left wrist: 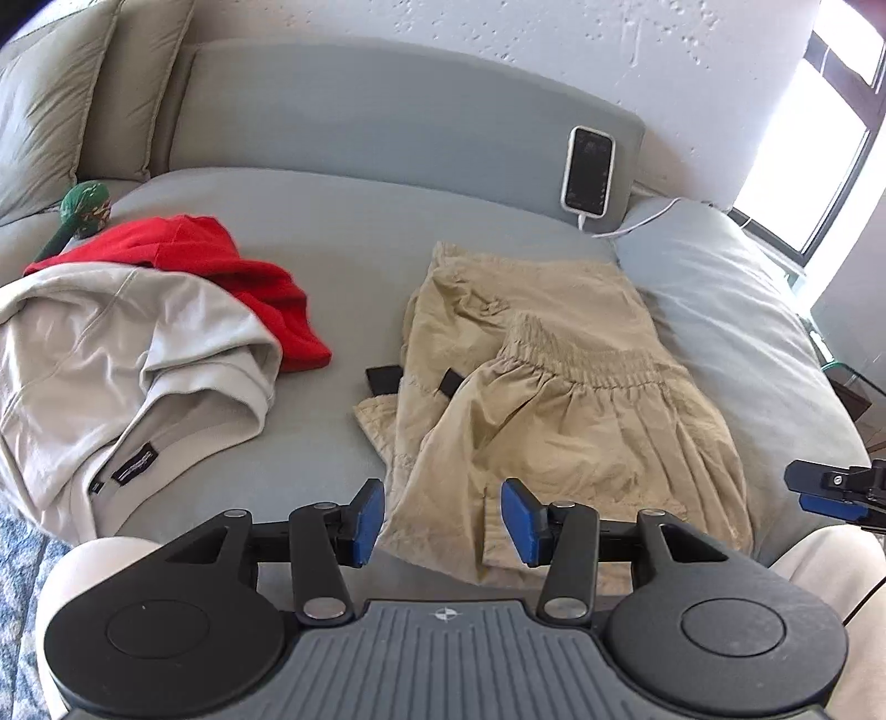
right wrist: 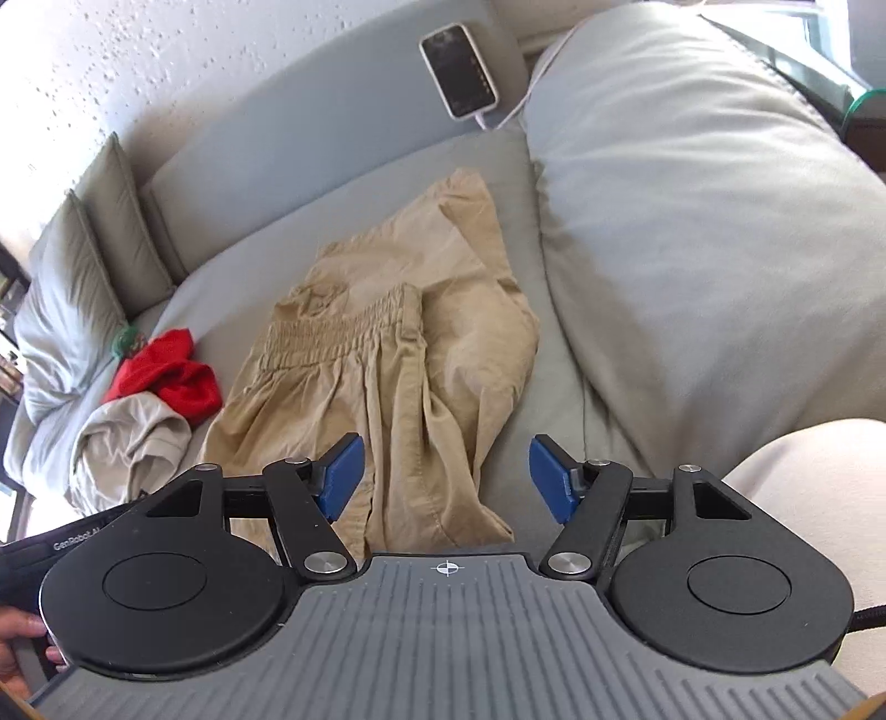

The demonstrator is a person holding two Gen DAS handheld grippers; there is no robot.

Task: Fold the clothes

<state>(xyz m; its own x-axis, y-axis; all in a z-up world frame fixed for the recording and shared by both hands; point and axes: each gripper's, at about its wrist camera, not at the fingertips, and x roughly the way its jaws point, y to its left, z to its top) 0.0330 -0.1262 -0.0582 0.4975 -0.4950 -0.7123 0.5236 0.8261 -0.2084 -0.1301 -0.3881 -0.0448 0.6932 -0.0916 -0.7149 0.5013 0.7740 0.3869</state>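
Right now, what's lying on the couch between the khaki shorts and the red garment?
Only bare grey cushion separates the khaki shorts from the red garment; the left wrist view shows it best.

I see the khaki shorts (left wrist: 554, 399) as thin, matt woven cloth, heavily creased, with a puckered elastic waistband, lying on the smooth grey fabric of the sofa (left wrist: 343, 266). My left gripper (left wrist: 442, 522) and right gripper (right wrist: 446, 479) look like matt black plastic with shiny metal pivots and blue pads (left wrist: 370, 518). The phone (left wrist: 588, 170) is glossy, and the wall (left wrist: 498, 27) rough plaster.
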